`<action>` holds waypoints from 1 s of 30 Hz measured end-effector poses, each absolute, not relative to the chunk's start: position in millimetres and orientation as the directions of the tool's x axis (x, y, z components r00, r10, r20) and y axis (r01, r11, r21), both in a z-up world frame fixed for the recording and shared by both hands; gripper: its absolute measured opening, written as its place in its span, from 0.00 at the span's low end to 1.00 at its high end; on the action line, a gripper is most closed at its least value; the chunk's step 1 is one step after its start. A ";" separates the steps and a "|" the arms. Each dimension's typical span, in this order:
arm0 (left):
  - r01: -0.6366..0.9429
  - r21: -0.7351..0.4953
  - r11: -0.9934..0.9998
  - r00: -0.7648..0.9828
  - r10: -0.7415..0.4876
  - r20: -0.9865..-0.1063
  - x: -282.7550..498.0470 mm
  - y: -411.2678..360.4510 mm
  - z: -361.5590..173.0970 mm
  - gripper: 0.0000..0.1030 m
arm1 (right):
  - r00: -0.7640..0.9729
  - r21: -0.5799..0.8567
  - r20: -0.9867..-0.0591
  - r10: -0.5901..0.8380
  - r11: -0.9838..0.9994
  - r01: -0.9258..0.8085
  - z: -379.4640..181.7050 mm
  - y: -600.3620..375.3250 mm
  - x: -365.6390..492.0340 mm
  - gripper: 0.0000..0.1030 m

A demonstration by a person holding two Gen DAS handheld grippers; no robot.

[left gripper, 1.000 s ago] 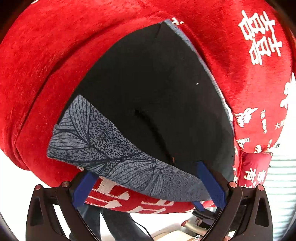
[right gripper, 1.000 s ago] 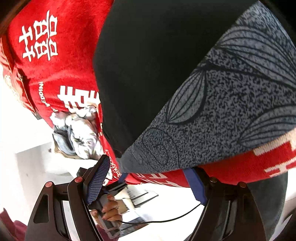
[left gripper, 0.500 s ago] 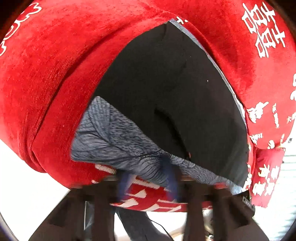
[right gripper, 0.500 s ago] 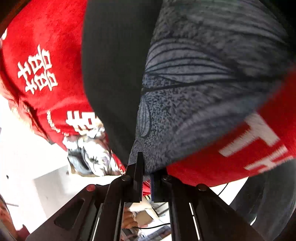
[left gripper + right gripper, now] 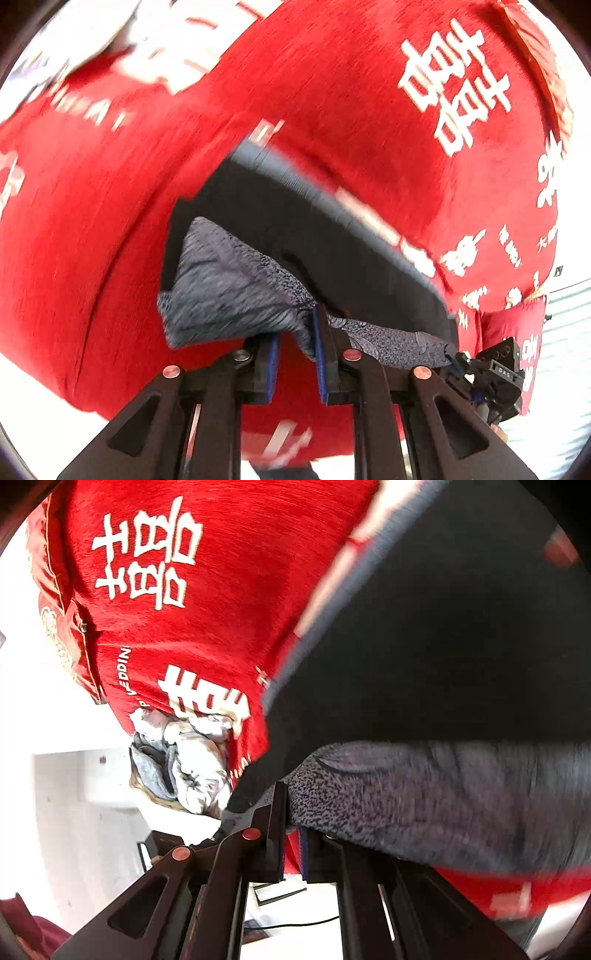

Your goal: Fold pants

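Note:
The pants [image 5: 314,236] are black with a grey leaf-print band [image 5: 229,295] along the near edge. They lie on a red blanket [image 5: 332,96] with white characters. My left gripper [image 5: 295,350] is shut on the grey band near its left end. My right gripper [image 5: 291,830] is shut on the same grey band [image 5: 424,797] at its other corner, lifting it off the black cloth [image 5: 443,646]. The right gripper also shows in the left wrist view [image 5: 491,373] at the band's right end.
The red blanket [image 5: 207,635] covers the whole bed. A crumpled white and grey cloth [image 5: 192,764] lies at the blanket's edge in the right wrist view. A red pillow [image 5: 517,332] sits at the right. The floor lies below the bed edge.
Both grippers went from open around the grey band to shut on it. They have raised the band's edge and carried it forward over the black cloth.

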State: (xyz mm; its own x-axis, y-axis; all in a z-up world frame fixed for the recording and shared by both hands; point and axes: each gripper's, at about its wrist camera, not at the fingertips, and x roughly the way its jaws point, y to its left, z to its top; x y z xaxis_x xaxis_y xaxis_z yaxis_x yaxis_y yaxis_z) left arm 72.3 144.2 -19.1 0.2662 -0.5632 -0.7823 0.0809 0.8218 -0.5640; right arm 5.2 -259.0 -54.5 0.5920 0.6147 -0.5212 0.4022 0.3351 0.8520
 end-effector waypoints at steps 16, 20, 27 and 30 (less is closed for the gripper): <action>-0.078 -0.226 0.971 0.375 -0.182 -0.909 215.7 71.4 -61.4 0.74 | 0.326 0.723 -0.663 0.674 0.465 0.511 -148.8 -328.0 198.2 0.26; 0.060 -0.136 0.989 0.342 -0.148 -0.928 197.6 45.4 -46.1 0.75 | 0.329 0.761 -0.645 0.690 0.539 0.361 -107.1 -312.2 190.9 0.49; 0.122 -0.003 0.993 0.261 -0.035 -0.965 200.8 -24.4 -113.4 0.75 | 0.196 0.607 -0.795 0.575 0.746 0.274 -124.0 -281.4 209.5 0.48; 0.142 0.007 0.990 0.257 -0.030 -0.966 201.9 -35.1 -106.8 0.75 | 0.273 0.697 -0.715 0.644 0.630 0.341 -126.3 -301.6 205.8 0.44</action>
State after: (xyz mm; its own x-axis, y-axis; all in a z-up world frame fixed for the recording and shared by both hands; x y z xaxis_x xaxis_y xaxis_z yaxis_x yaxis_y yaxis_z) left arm 201.9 -35.1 -106.8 0.2570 -0.0299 -0.9660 0.1421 0.9898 0.0071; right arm 205.8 -301.6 -126.3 0.2728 0.6437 -0.7150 0.3411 0.6302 0.6975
